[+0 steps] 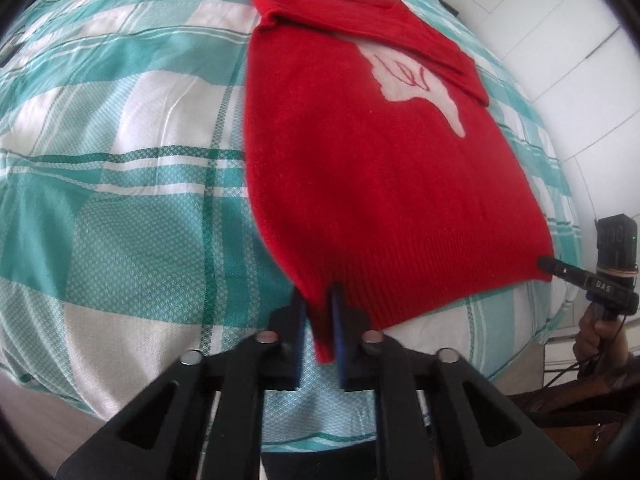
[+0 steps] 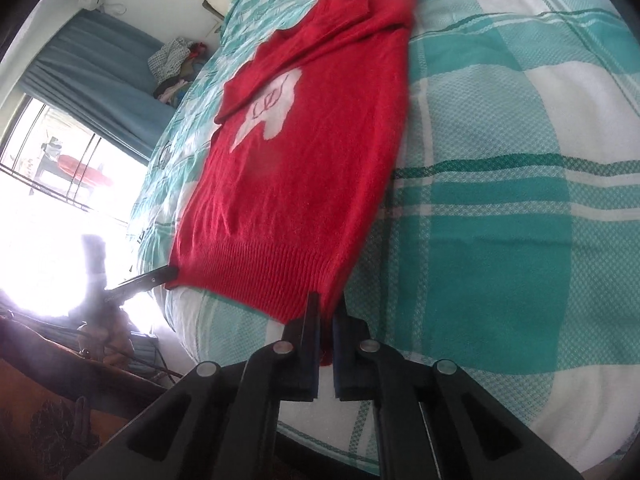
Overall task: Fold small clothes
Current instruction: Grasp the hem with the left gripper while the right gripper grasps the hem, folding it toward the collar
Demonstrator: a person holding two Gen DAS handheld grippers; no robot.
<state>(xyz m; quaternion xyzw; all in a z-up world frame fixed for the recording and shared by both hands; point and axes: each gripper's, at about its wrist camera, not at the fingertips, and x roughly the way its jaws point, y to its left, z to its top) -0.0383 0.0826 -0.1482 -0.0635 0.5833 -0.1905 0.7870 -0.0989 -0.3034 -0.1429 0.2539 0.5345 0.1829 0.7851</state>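
Pinching both ribbed hem corners of the red sweater (image 1: 360,184) with left gripper (image 1: 318,320) and right gripper (image 2: 327,320), risking uneven lifting skewing the fold or dislodging tucked sleeves.

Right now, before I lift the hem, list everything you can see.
sweater: one, red with a white motif, flat on the bed, sleeves folded across its chest
bedspread: one, teal and white plaid, under the sweater
curtain: one, blue-grey, by the window
clothes pile: one, mixed colours, far side of the bed
left claw: one, black, shut on one hem corner
right claw: one, black, shut on the other hem corner
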